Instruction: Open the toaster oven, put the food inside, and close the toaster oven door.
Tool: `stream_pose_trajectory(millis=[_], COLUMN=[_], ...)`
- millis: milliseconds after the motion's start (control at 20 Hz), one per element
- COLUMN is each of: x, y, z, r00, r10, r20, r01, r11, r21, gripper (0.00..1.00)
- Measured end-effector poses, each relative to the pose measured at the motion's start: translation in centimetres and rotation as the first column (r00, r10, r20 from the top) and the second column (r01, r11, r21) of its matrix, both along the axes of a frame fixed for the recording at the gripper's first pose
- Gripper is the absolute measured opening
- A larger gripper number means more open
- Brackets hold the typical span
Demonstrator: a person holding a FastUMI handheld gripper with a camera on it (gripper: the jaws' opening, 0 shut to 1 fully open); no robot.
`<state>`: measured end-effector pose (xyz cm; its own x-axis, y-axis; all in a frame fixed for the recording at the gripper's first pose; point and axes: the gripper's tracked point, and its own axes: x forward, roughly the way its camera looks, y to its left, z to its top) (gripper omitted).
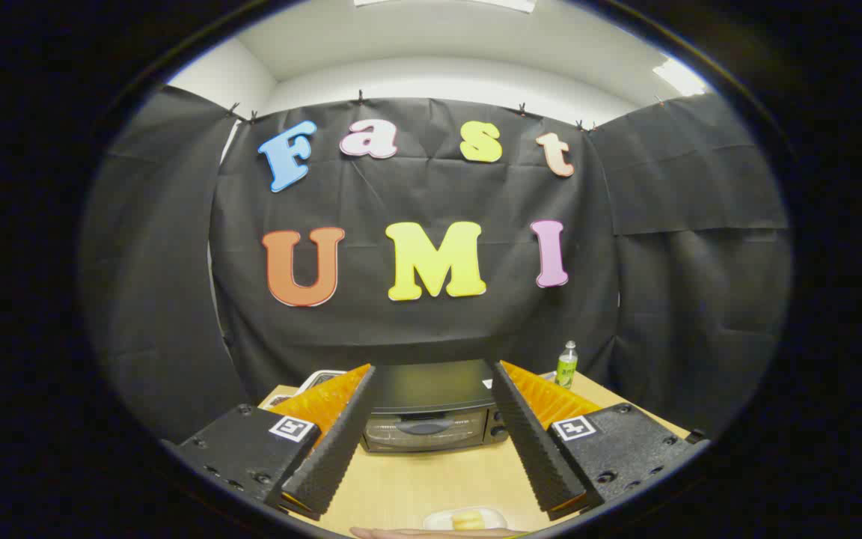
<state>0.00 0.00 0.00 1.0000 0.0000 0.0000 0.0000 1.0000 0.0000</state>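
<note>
Nearest of all, at the near edge of the wooden surface [431,479], a sliver of a hand [431,532] lies flat, and just beyond it sits a small white plate [438,518] carrying a pale yellow piece of food [467,519]. The plate is cut off so low in the fisheye that the food may be a slice of bread or cake, but I cannot tell which. It lies between the two fingers and below them, with neither finger touching it.

The tool [431,368] is held above the surface with its fingers spread wide and nothing between them but open air. Each finger carries a ridged pad [337,442] on its inner face, and the black body behind each finger bears a square marker.

Farther on, in the gap between the fingertips, the toaster oven [427,408] stands on the surface facing the tool. Its door is shut, with the glass front and a dark handle showing, and two knobs [500,424] sit on its right side, partly hidden behind the right finger.

To the far right of the oven, near the far edge of the surface, a small clear bottle [566,364] with a green label stands upright. To the far left, behind the left finger, part of a white object [316,376] peeks out; too little shows to name it.
</note>
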Motion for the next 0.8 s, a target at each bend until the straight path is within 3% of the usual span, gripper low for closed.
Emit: stream_pose_trajectory(millis=[800], x=[-0.8], y=[-0.6], z=[-1.2], r00=[1.000], r10=[-0.002], r20=[-0.009], r01=[0.001], r11=[0.998], r21=[-0.060], gripper=[1.00])
